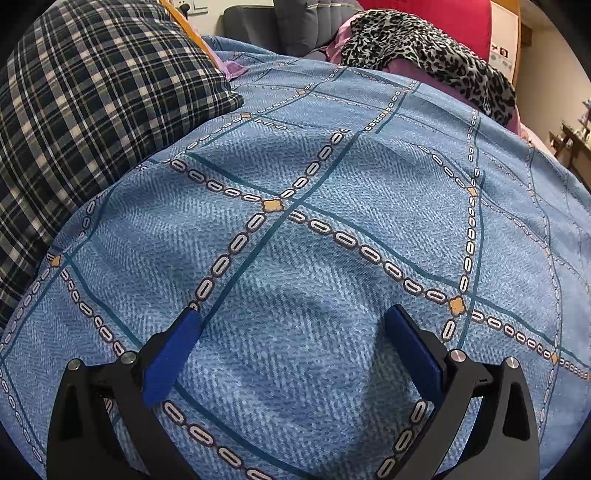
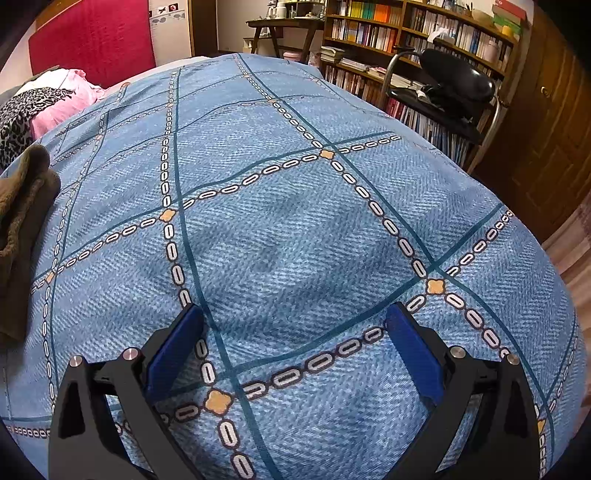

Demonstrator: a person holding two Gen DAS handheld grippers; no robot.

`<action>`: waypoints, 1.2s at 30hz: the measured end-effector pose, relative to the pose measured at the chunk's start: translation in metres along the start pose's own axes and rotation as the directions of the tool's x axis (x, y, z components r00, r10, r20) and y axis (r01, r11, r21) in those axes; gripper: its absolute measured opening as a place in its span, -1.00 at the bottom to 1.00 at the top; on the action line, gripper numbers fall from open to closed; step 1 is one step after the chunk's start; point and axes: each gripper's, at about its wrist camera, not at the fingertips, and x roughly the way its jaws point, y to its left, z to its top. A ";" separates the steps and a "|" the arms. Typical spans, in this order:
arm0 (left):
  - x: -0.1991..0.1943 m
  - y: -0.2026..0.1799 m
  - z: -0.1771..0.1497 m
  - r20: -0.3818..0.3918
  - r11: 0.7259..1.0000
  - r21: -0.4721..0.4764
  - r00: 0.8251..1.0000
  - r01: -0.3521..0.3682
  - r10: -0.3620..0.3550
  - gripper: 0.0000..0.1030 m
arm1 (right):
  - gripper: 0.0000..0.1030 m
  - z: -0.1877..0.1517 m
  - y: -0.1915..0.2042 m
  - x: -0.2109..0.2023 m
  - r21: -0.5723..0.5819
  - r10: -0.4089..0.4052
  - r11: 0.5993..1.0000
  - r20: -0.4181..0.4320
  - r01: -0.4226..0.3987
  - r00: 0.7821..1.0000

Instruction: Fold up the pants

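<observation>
A dark blue plaid cloth (image 1: 74,110) lies bunched at the left of the left wrist view; I cannot tell if it is the pants. An olive-brown garment (image 2: 22,206) lies crumpled at the left edge of the right wrist view. Both rest on a blue bedspread (image 1: 332,166) with a chain pattern. My left gripper (image 1: 291,314) hangs open over bare bedspread, right of the plaid cloth and apart from it. My right gripper (image 2: 294,308) is open too, over the bedspread (image 2: 277,129), well right of the olive garment. Nothing sits between either pair of fingers.
A leopard-print cloth (image 1: 424,48) and pink fabric (image 2: 70,99) lie at the far end of the bed by a red headboard (image 2: 92,33). To the right of the bed stand a black chair (image 2: 450,85) and a bookshelf (image 2: 406,29). Wooden floor shows at the right.
</observation>
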 end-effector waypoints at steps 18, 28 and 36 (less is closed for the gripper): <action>0.002 -0.003 0.000 0.004 1.000 0.000 1.000 -0.001 0.001 0.91 | 0.95 -0.001 0.000 0.000 0.002 0.001 1.000 0.002 -0.001 1.000; 0.002 -0.003 0.000 0.004 1.000 0.000 1.000 -0.001 0.001 0.91 | 0.95 -0.002 0.001 0.000 0.003 -0.002 1.000 0.004 0.002 1.000; 0.002 -0.003 0.000 0.004 1.000 0.000 1.000 -0.001 0.001 0.91 | 0.95 -0.002 0.001 0.000 0.003 -0.002 1.000 0.004 0.002 1.000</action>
